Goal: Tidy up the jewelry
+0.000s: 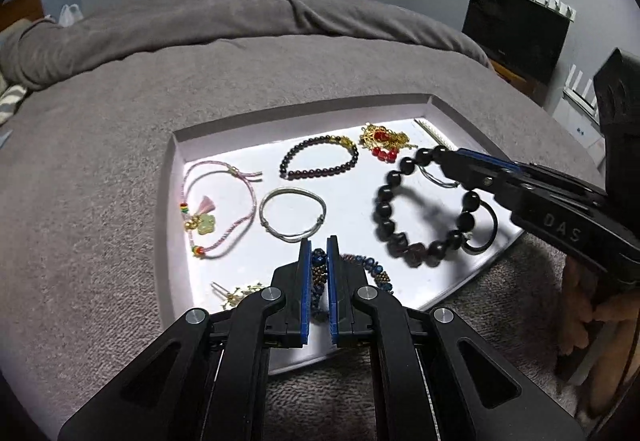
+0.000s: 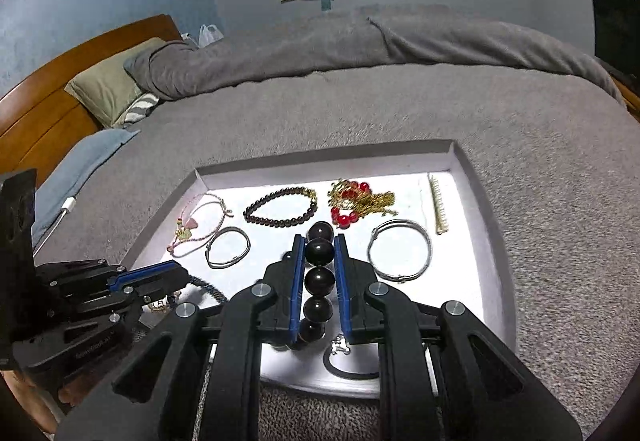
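Right wrist: tongs [image 2: 320,241] around black bead bracelet [image 2: 319,279].

White tray [image 1: 448,113] on grey blanket [image 1: 120,145] — black bead bracelet [image 1: 404,241], pink cord bracelet [image 1: 248,201].

One white tray [image 1: 178,177] holds the jewelry: three beaded bracelets [image 1: 318,157], one pink cord bracelet [image 1: 218,209], two thin silver bangles [image 1: 292,215], one dark ring [image 1: 486,229] and one red-and-gold ornament [image 1: 382,143]. There also appear to be one pale comb-like clip [image 2: 438,207] and one small gold piece [image 1: 240,295], partly hidden. Two grippers [image 1: 319,245] are in view.
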### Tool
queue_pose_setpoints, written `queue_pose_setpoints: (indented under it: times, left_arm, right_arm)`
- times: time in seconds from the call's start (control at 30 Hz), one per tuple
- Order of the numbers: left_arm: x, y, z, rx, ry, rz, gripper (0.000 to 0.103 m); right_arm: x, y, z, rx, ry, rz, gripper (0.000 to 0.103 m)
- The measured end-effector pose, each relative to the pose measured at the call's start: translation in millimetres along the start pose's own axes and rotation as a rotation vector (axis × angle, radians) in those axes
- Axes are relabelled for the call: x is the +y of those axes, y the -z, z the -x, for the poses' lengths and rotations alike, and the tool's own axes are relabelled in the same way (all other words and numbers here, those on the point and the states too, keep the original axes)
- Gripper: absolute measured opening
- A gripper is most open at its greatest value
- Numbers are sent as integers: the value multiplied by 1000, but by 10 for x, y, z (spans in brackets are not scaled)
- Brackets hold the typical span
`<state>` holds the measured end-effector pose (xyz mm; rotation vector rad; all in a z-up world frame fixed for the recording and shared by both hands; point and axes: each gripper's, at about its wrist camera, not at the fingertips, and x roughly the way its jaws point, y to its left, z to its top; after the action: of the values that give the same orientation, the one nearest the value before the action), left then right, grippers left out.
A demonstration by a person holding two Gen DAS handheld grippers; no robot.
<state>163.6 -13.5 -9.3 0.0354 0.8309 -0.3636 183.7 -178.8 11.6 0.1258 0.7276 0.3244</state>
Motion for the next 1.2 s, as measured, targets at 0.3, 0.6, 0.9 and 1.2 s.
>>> queue_pose_setpoints:
  times: [0.3, 0.6, 0.9, 1.2]
  left_arm:
    - [10, 7, -124, 40, 3, 2, 8]
    - [21, -46, 11, -12, -6, 13, 31]
    - [-96, -39, 247, -76, -85, -23, 43]
    - [-213, 197, 638, -108, -98, -44, 43]
  right_arm:
    - [-16, -13, -162, 42, -18, -18, 16]
    - [-125, -91, 34, -16, -5, -66, 36]
    - [-218, -30, 438, -44, 41, -107, 42]
    - [5, 268, 909, -60, 24, -65, 42]
